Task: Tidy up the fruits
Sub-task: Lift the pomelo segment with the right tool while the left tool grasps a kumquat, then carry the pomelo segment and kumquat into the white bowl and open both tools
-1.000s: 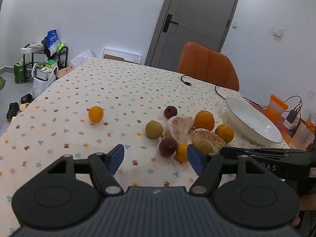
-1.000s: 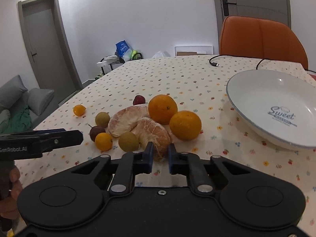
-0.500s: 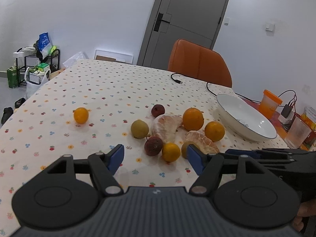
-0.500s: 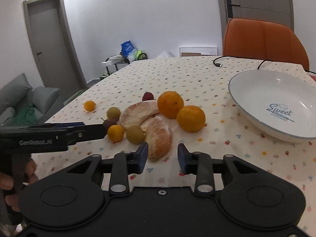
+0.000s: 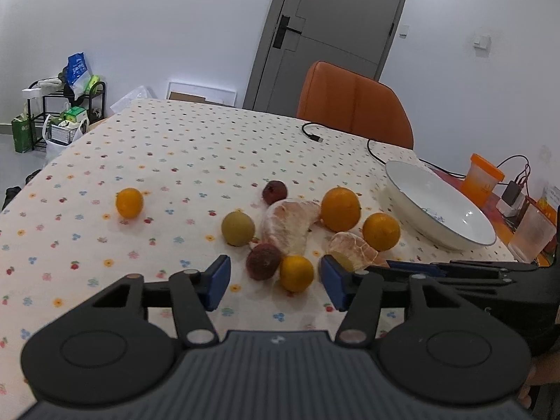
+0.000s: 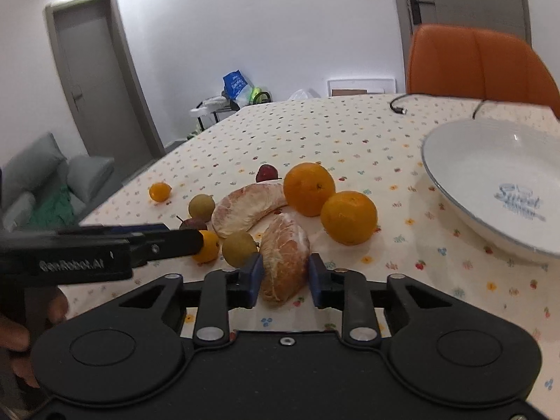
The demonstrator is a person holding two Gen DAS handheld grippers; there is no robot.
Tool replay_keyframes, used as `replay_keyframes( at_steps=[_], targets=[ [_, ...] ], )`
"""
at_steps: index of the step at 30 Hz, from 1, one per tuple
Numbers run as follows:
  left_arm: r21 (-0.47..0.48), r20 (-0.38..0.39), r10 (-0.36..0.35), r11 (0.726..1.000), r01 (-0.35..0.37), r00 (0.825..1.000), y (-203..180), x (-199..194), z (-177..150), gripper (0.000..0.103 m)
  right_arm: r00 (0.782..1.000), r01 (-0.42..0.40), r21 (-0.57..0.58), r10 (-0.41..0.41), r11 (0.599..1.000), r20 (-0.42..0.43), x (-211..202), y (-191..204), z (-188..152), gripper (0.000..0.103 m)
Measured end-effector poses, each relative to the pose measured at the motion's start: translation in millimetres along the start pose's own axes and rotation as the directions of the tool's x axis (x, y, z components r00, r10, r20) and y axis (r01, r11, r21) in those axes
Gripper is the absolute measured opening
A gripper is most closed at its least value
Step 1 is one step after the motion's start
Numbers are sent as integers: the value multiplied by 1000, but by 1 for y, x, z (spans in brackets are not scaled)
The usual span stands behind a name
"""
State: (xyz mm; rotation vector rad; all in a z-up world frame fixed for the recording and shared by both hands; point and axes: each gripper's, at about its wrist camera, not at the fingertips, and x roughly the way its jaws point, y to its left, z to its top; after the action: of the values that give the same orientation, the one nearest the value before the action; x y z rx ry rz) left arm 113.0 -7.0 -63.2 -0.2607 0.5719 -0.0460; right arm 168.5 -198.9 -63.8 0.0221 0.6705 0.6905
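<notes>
Right gripper pads straddle the near peeled pomelo segment, long axis along the fingers, apparently clamped; left gripper closing on nothing, small orange just ahead mid-tabletop.

On the tabletop I count two big oranges, two small oranges, two peeled pomelo segments, two dark red fruits, two yellow-green fruits, and one white bowl.

Glossy ceramic plate on matt printed tablecloth.
</notes>
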Motion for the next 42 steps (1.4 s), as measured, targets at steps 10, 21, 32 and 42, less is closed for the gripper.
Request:
replay_keyframes(
  at_steps=[10,21,32,42],
  targets=[
    [5,-19,24,1000,-24,1000,-5,11,-1,41,999,39,3,-39,999,5,-18,2,-10,23],
    [11,-21,18,1000,-18,1000,-6,9,-2,36,998,63,-9,-63,998,6,-27,4,-12,32],
    [-25,-20,1,1000,-1,1000,7,-3,-4,20,993,116,-76,-116,990,-3,-7,15,-6,50],
    [-43,-6,-16,999,16,1000,17,-14,-6,20,994,105,-77,-107,991,-17,-5,19,-5,32]
  ],
)
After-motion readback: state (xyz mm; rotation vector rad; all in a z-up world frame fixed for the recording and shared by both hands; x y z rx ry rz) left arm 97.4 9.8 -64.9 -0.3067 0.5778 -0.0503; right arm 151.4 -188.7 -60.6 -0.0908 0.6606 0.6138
